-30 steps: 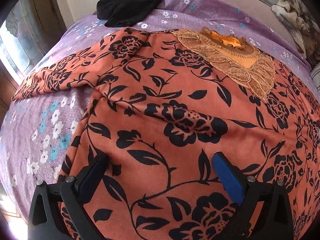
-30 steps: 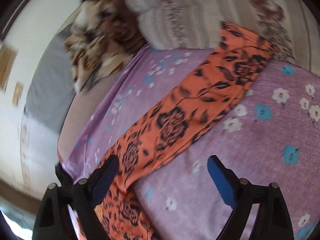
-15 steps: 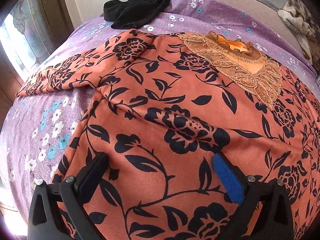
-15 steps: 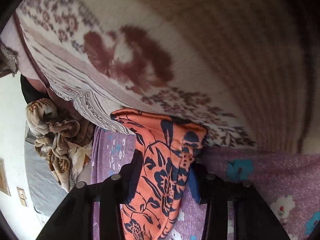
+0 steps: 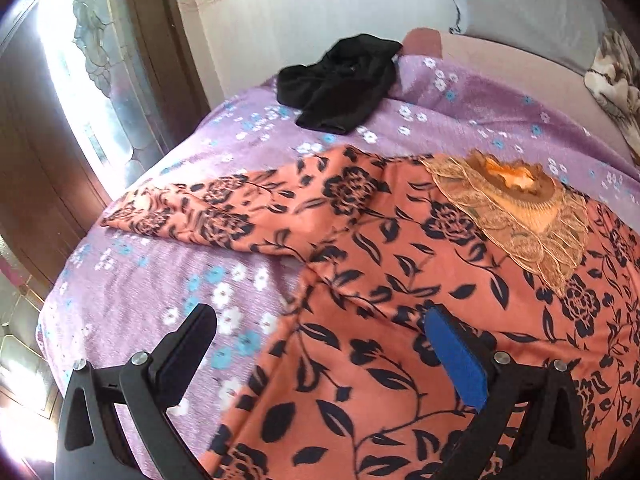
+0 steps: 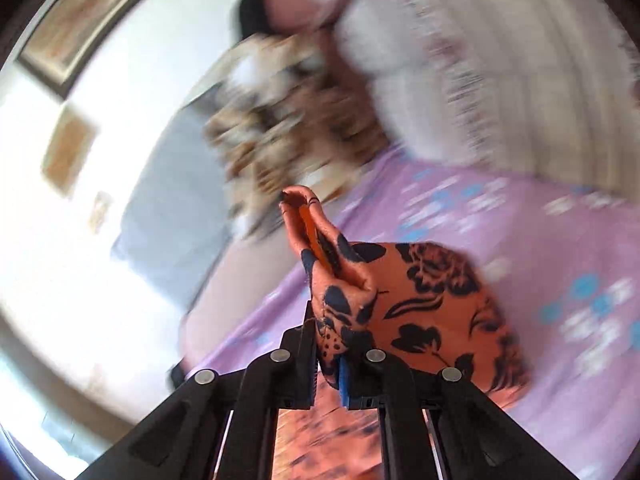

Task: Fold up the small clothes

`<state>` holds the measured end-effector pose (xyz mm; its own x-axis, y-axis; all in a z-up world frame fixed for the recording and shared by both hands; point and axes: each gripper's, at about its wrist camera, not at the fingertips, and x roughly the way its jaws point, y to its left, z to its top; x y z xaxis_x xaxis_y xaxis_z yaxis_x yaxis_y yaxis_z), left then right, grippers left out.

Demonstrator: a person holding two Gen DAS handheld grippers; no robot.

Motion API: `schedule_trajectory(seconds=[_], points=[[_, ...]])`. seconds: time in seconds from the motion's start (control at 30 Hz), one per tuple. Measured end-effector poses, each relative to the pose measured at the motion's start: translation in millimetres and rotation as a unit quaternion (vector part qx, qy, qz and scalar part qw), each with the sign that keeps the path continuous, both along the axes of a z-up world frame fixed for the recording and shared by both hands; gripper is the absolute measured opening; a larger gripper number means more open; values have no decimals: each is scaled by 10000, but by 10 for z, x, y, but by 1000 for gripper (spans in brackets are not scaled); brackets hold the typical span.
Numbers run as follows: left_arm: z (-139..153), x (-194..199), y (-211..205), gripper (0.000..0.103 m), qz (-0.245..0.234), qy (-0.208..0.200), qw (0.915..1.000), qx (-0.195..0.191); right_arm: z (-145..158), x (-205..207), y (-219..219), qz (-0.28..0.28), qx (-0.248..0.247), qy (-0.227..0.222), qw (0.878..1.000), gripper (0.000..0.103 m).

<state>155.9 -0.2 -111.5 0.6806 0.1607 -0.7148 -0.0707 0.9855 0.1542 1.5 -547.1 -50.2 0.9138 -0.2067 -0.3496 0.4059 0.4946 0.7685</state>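
Left wrist view: the orange floral garment [image 5: 400, 280] lies spread flat on the purple flowered bedsheet [image 5: 160, 280], which serves as the landmark here. One sleeve [image 5: 208, 216] extends sideways from the garment body toward the sheet's window-side edge. A gold embroidered neckline panel [image 5: 516, 216] sits at the garment's far end, toward the head of the sheet. Beyond the garment, at the sheet's far edge, rests a crumpled black cloth [image 5: 340, 84]. The left gripper [image 5: 320, 340] hovers with its jaws spread wide, holding nothing; one finger is over bare sheet, the blue-padded finger [image 5: 456, 356] over the garment, and the garment's side edge runs between them.

Right wrist view (motion-blurred): the right gripper [image 6: 328, 356] is closed on a bunched end of the same garment [image 6: 400, 304], pinched between its two fingers and lifted above the sheet [image 6: 520, 216]. The cloth drapes off the gripper's right side. Past the sheet's far edge lie a brown patterned blanket [image 6: 280, 120] and a pale striped pillow [image 6: 500, 64].
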Motion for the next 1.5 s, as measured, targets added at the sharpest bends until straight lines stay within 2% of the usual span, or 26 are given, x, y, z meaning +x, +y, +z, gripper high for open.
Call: schedule_trajectory(seconds=[0.1, 0.2, 0.27, 0.33, 0.37, 0.4, 0.43, 0.47, 0.53, 0.6, 0.67, 0.73, 0.77, 0.8, 0.83, 0.97, 1.03, 1.1, 1.2, 1.27, 1.4, 1.5], points=[[86, -34, 277, 103, 264, -197, 9994, 62, 102, 563, 805, 935, 50, -235, 9953, 8], [101, -8, 526, 103, 586, -247, 9979, 136, 86, 1129, 1653, 1824, 176, -298, 9826, 8], [84, 39, 715, 103, 843, -205, 9962, 102, 14, 1449, 2163, 2296, 282, -130, 9728, 12], [55, 54, 886, 103, 1131, -126, 9935, 86, -119, 1691, 2595, 2709, 518, 246, 9609, 14], [43, 75, 972, 103, 1268, -78, 9919, 51, -190, 1791, 2752, 2954, 693, 378, 9521, 25], [14, 97, 1037, 103, 1395, -21, 9902, 19, -256, 1828, 2903, 3195, 846, 461, 9427, 51], [-12, 120, 1089, 103, 1512, 55, 9885, 6, -325, 1773, 3056, 3421, 931, 470, 9339, 67], [-25, 136, 1142, 103, 1598, 131, 9871, -35, -347, 1706, 3158, 3574, 933, 406, 9284, 78], [-65, 151, 1206, 103, 1703, 258, 9848, -221, -280, 1527, 3198, 3544, 581, 212, 9331, 78], [-83, 155, 1235, 103, 1753, 290, 9836, -302, -193, 1418, 3080, 3329, 126, 276, 9425, 78], [-101, 183, 1246, 103, 1741, 353, 9836, -301, -145, 1444, 2921, 3105, -293, 707, 9475, 76], [-119, 214, 1295, 103, 1781, 432, 9826, -314, -156, 1337, 2700, 3011, -634, 1122, 9449, 70], [-139, 237, 1350, 103, 1827, 500, 9811, -387, -197, 1259, 2596, 2977, -764, 1307, 9426, 61], [-159, 262, 1425, 103, 1895, 573, 9790, -484, -250, 1177, 2500, 2956, -867, 1473, 9399, 57], [-173, 286, 1515, 103, 2004, 643, 9760, -567, -287, 1068, 2381, 2937, -929, 1602, 9378, 57], [-242, 354, 1961, 103, 2525, 709, 9586, -1108, -595, 738, 2078, 2893, -820, 1823, 9361, 57], [-289, 413, 2140, 103, 2677, 731, 9516, -1324, -757, 644, 1983, 2901, -600, 1931, 9354, 57], [-357, 498, 2301, 103, 2719, 801, 9433, -1728, -854, 687, 1957, 2984, -262, 2024, 9324, 57], [-479, 653, 2546, 103, 2842, 847, 9223, -2478, -801, 741, 2091, 3304, -352, 1915, 9235, 57], [-523, 741, 2712, 103, 3025, 748, 9085, -2784, -776, 767, 2188, 3484, -475, 1912, 9164, 57], [-494, 966, 2975, 103, 3107, 431, 8985, -3072, -787, 817, 2297, 3646, -595, 1936, 9089, 57], [-528, 1127, 3172, 103, 3271, 217, 8921, -3111, -855, 851, 2298, 3641, -538, 2013, 9078, 57]])
